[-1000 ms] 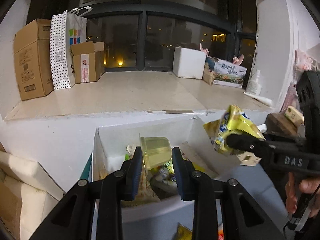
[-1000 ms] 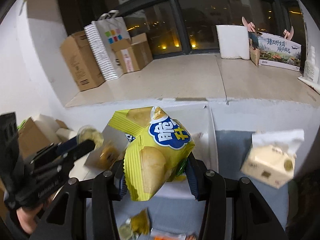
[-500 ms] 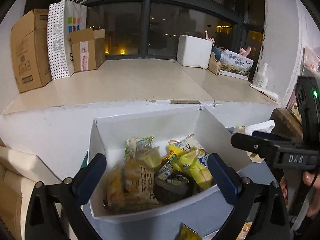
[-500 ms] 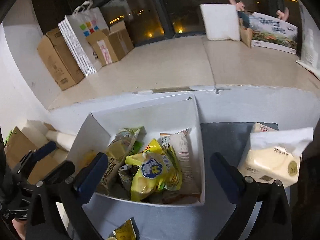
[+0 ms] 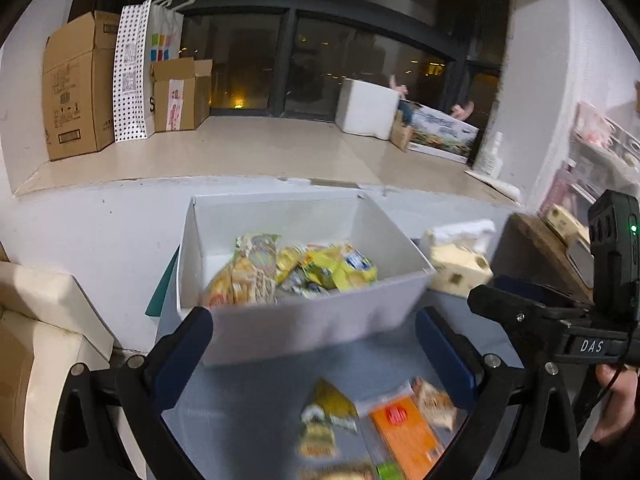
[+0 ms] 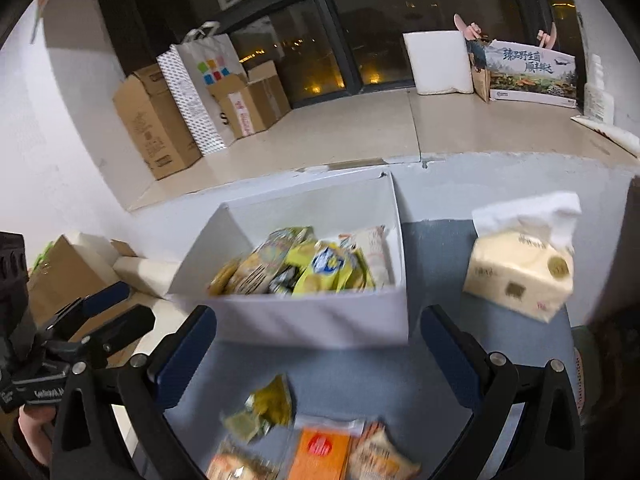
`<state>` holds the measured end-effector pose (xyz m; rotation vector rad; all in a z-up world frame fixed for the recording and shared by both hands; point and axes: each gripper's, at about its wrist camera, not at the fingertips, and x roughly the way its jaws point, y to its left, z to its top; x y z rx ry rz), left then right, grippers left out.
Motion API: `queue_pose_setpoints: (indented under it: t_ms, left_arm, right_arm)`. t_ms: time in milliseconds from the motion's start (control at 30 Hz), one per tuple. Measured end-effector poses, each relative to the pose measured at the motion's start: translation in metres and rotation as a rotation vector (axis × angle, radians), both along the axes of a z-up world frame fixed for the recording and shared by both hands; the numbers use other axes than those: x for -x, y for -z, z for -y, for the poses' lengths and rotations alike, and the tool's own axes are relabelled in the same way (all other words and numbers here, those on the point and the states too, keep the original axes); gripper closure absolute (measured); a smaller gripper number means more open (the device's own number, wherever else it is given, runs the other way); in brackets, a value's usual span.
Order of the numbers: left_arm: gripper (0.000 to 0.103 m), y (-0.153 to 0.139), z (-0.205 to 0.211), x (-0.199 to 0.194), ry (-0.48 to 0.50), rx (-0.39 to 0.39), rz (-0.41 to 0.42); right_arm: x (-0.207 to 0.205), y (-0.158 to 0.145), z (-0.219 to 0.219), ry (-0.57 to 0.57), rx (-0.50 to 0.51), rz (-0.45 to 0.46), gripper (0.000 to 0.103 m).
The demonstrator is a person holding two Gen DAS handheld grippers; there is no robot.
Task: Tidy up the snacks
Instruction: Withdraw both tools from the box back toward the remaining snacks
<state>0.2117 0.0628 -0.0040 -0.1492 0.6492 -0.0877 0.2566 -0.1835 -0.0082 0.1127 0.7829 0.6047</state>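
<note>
Both drops done: left gripper and right gripper now wide, empty, pulled back from white box (chips inside). Loose packets near remain.

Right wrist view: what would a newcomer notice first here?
First the white box in the middle, heaped with yellow snack bags. To its right stands a cream tissue pack. Nearer the camera, an orange packet and loose snacks lie on the blue-grey table, between the open right gripper's fingers.
</note>
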Motion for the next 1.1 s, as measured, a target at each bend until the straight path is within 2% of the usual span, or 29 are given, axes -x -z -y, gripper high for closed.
queue_pose_setpoints:
  t_ms: [100, 200, 333, 533, 633, 700, 867, 1100]
  left_arm:
    - [0.0, -0.002, 0.013, 0.037, 0.06, -0.006, 0.031]
    - [0.0, -0.005, 0.025, 0.075, 0.077, -0.03, 0.069]
    - [0.0, 0.001, 0.035, 0.117, 0.089, -0.026, 0.075]
    - [0.0, 0.021, 0.039, 0.151, 0.08, -0.023, 0.076]
    - [0.0, 0.034, 0.042, 0.157, 0.079, 0.013, 0.046]
    - [0.0, 0.041, 0.044, 0.159, 0.082, 0.025, 0.035]
    - [0.0, 0.049, 0.053, 0.164, 0.087, 0.027, 0.019]
    - [0.0, 0.057, 0.06, 0.171, 0.099, 0.005, 0.008]
  right_arm:
    - [0.032, 0.004, 0.012, -0.038, -0.029, -0.002, 0.0]
    - [0.062, 0.014, 0.026, -0.055, -0.049, -0.006, 0.0]
    - [0.097, 0.032, 0.045, -0.048, -0.071, -0.017, 0.0]
    - [0.143, 0.067, 0.073, 0.003, -0.09, -0.058, 0.0]
    - [0.159, 0.081, 0.084, 0.048, -0.078, -0.051, 0.0]
    - [0.16, 0.084, 0.091, 0.059, -0.095, -0.059, 0.0]
    - [0.152, 0.088, 0.094, 0.074, -0.061, -0.056, 0.0]
    - [0.109, 0.112, 0.069, 0.057, 0.057, -0.126, 0.0]
